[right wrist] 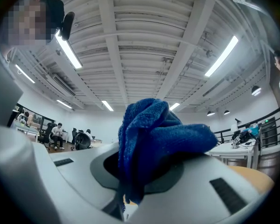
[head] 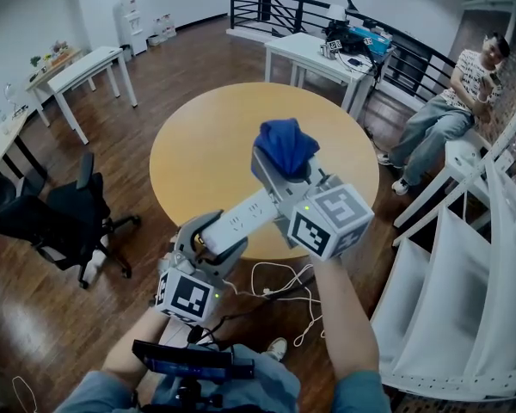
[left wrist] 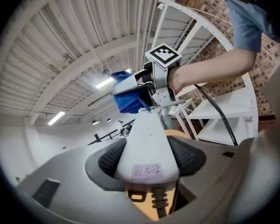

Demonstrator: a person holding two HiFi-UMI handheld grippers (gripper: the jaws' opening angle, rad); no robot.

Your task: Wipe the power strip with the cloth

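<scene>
Left claw [left wrist: 147,158] clamps power strip [head: 246,216]; right claw [right wrist: 144,174] clamps cloth [right wrist: 155,134].

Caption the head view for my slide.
Left gripper grips the power strip; right gripper holds a blue cloth at its far end.

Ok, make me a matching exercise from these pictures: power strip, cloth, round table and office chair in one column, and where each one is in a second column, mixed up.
Things:
1. power strip
2. cloth
3. round table
4. office chair

Places:
A. standing at the left of the head view
B. clamped in the right gripper
C. below both grippers, tan top
D. clamped in the left gripper

Pairs: 1-D, 2-B, 3-C, 4-A.
</scene>
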